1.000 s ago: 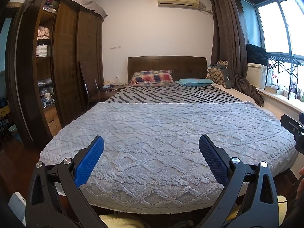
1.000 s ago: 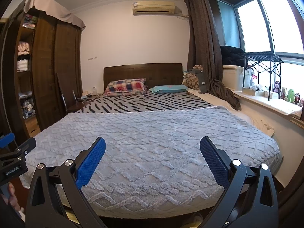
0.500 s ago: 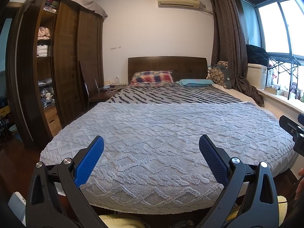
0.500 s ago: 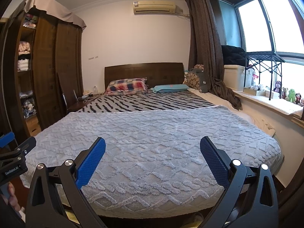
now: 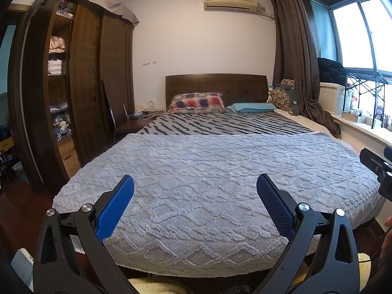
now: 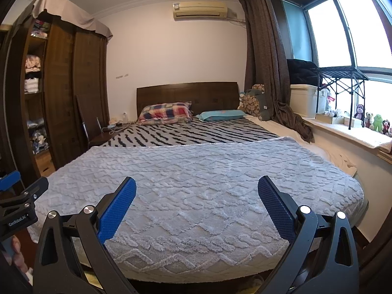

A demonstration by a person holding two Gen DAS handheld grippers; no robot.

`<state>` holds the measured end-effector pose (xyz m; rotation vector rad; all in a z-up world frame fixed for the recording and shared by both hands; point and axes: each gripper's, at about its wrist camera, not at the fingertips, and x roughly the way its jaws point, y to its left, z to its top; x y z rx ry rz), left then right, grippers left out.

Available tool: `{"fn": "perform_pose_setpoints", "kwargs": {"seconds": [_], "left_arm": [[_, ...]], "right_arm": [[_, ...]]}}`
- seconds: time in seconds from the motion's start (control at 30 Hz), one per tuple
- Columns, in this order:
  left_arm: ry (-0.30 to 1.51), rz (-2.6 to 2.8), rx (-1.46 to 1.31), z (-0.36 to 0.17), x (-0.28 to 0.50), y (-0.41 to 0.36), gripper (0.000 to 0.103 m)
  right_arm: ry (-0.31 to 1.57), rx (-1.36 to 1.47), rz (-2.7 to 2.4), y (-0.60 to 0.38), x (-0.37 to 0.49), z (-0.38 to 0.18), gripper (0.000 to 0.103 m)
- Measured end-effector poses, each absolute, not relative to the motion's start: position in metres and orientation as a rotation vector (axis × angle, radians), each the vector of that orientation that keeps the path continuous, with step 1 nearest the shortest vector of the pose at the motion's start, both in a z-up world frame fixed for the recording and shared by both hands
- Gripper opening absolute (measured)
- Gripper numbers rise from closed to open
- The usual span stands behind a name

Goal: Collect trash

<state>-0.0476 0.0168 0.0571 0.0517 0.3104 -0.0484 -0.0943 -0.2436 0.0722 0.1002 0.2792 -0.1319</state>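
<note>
My left gripper (image 5: 195,186) is open and empty, its blue pads spread wide, held above the foot of a bed with a grey textured blanket (image 5: 208,171). My right gripper (image 6: 197,187) is open and empty too, over the same blanket (image 6: 208,171). Each gripper shows at the edge of the other's view: the right one (image 5: 377,166) at the far right, the left one (image 6: 19,201) at the far left. I see no trash on the bed in either view.
A dark wardrobe (image 5: 80,85) stands left of the bed, with a chair (image 5: 122,122) beside it. Pillows (image 5: 198,101) lie at the headboard. A curtain (image 6: 267,61), a white box (image 6: 303,100) and plush toys (image 6: 374,122) line the window sill on the right.
Both grippers have barely moved; the views have shifted very slightly. Both stay open.
</note>
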Motion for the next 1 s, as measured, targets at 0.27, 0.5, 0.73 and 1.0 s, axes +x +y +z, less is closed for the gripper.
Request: {"fn": "perform_pose_setpoints", "kwargs": {"seconds": [0.27, 0.5, 0.73, 1.0], "left_arm": [[0.310, -0.045, 0.056, 0.0565, -0.0485, 0.0165, 0.095], [0.303, -0.031, 0.046, 0.0572, -0.0474, 0.0192, 0.095], [0.305, -0.023, 0.049, 0.0573, -0.0463, 0.0199, 0.095], [0.308, 0.001, 0.047, 0.0561, -0.0437, 0.0201, 0.095]], "right_arm": [[0.283, 0.097, -0.128, -0.2424, -0.0917, 0.0732, 0.100], [0.282, 0.099, -0.126, -0.2436, -0.0909, 0.0749, 0.100], [0.288, 0.101, -0.127, -0.2425, -0.0905, 0.0727, 0.100], [0.294, 0.100, -0.123, -0.2397, -0.0869, 0.0705, 0.100]]}}
